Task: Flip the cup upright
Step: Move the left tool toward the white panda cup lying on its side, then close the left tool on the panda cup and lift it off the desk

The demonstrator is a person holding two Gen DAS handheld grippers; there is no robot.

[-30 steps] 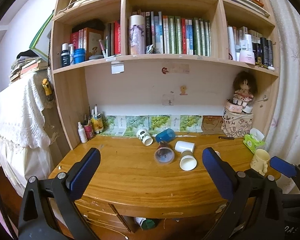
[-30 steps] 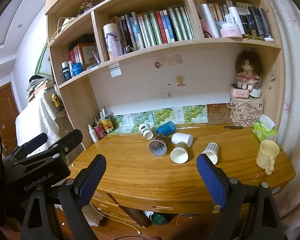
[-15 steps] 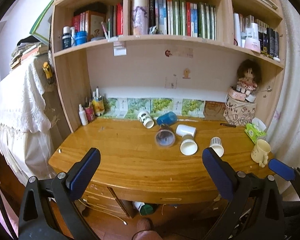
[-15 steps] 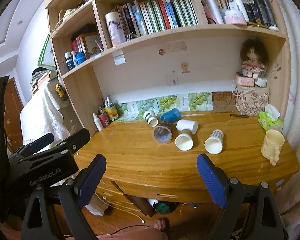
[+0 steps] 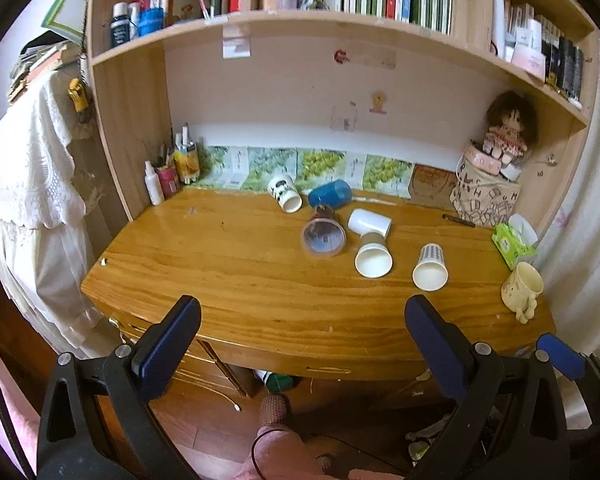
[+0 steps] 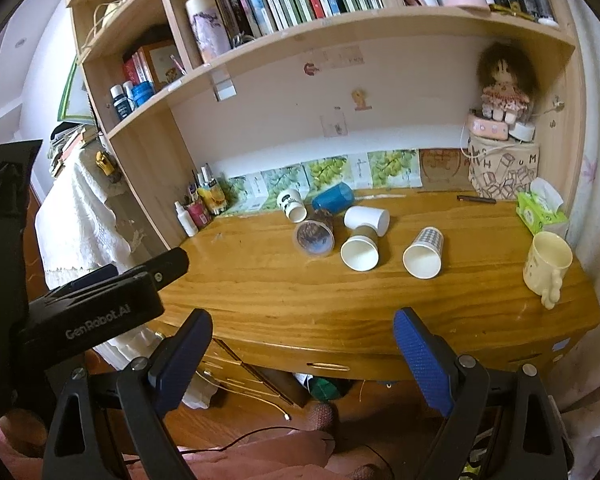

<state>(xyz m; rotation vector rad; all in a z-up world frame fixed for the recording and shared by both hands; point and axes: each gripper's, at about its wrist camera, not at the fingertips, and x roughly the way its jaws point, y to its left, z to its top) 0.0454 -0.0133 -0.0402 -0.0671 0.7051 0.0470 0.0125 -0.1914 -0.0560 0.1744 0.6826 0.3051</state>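
Several cups lie on their sides mid-desk: a patterned white cup (image 5: 430, 267) (image 6: 423, 253), a brown paper cup (image 5: 373, 255) (image 6: 360, 249), a white cup (image 5: 369, 222) (image 6: 366, 218), a clear plastic cup (image 5: 323, 234) (image 6: 314, 235), a blue cup (image 5: 329, 195) (image 6: 333, 197) and a printed white cup (image 5: 285, 193) (image 6: 291, 205). My left gripper (image 5: 300, 334) is open and empty, in front of the desk's front edge. My right gripper (image 6: 303, 342) is open and empty, also short of the desk edge. The left gripper's body (image 6: 100, 312) shows at the left of the right wrist view.
A cream mug (image 5: 522, 290) (image 6: 548, 267) stands upright at the desk's right end, by a green tissue box (image 5: 514, 240) (image 6: 542, 210). Bottles (image 5: 168, 176) stand at the back left, a doll on a box (image 5: 500, 160) at the back right. Shelves overhang the wooden desk (image 5: 240, 272).
Both grippers have risen and tilted down, so the desk top and floor show more. The cups have not moved. Both stay open.
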